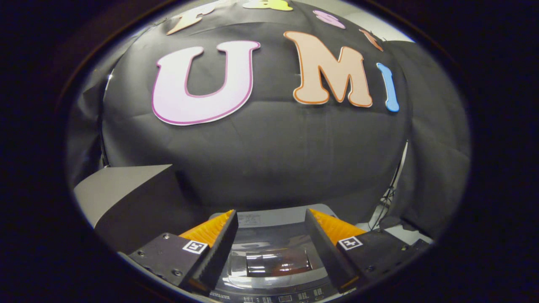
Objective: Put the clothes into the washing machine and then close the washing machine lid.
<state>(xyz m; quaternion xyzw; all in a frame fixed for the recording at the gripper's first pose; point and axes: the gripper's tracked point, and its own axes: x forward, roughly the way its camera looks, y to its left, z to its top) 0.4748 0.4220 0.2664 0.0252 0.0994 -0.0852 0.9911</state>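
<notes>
A top-loading washing machine [273, 219] stands below and just ahead of my fingers, seen from above. Its lid [276, 256] lies flat and down, with a dark glossy window in it that throws back reflections. A control panel [282, 298] runs along its near edge. My gripper [271, 219] hovers above the lid, open, with nothing between the fingers. The left finger [214, 248] and the right finger [332, 248] frame the lid window. No clothes are in sight.
A grey box-like surface [122, 189] with a dark side stands to the left of the machine. The booth's black cloth wall [269, 155] hangs close behind it. To the right, a thin stand and cables [389, 198] run down to a pale floor patch [404, 231].
</notes>
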